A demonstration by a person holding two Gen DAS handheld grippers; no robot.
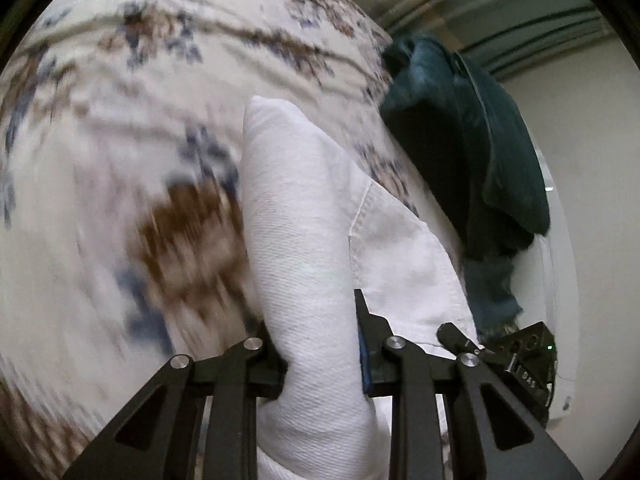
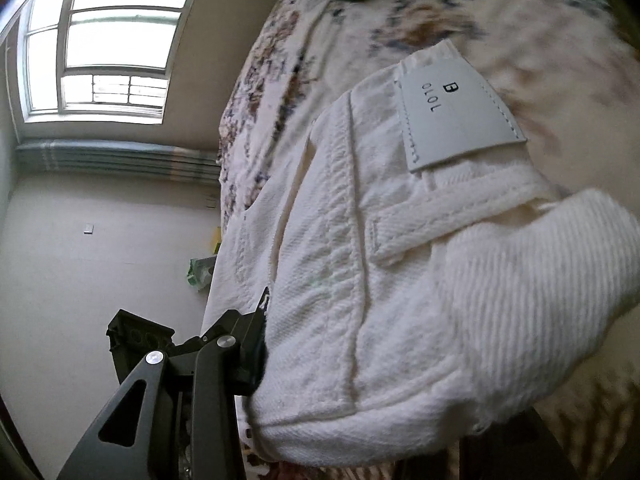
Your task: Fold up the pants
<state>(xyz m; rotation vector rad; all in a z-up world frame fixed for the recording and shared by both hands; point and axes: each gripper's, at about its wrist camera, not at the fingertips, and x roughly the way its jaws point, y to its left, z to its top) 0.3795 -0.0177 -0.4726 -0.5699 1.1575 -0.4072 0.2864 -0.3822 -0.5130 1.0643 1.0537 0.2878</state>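
The white denim pants point(image 1: 304, 240) hang bunched between the fingers of my left gripper point(image 1: 320, 344), which is shut on the fabric above a floral bedspread point(image 1: 120, 140). In the right wrist view the pants' waistband end point(image 2: 400, 260) fills the frame, with a grey brand patch point(image 2: 456, 120) and a belt loop point(image 2: 432, 224) showing. My right gripper point(image 2: 304, 344) is shut on the thick waistband fabric; only its left finger point(image 2: 256, 328) shows, the other is hidden behind the cloth.
A dark teal garment point(image 1: 480, 152) lies at the bed's edge in the left wrist view. The floral bedspread point(image 2: 520, 20) lies under the pants. A window point(image 2: 112, 48), a striped curtain point(image 2: 120, 160) and bare floor point(image 2: 100, 260) lie beyond the bed.
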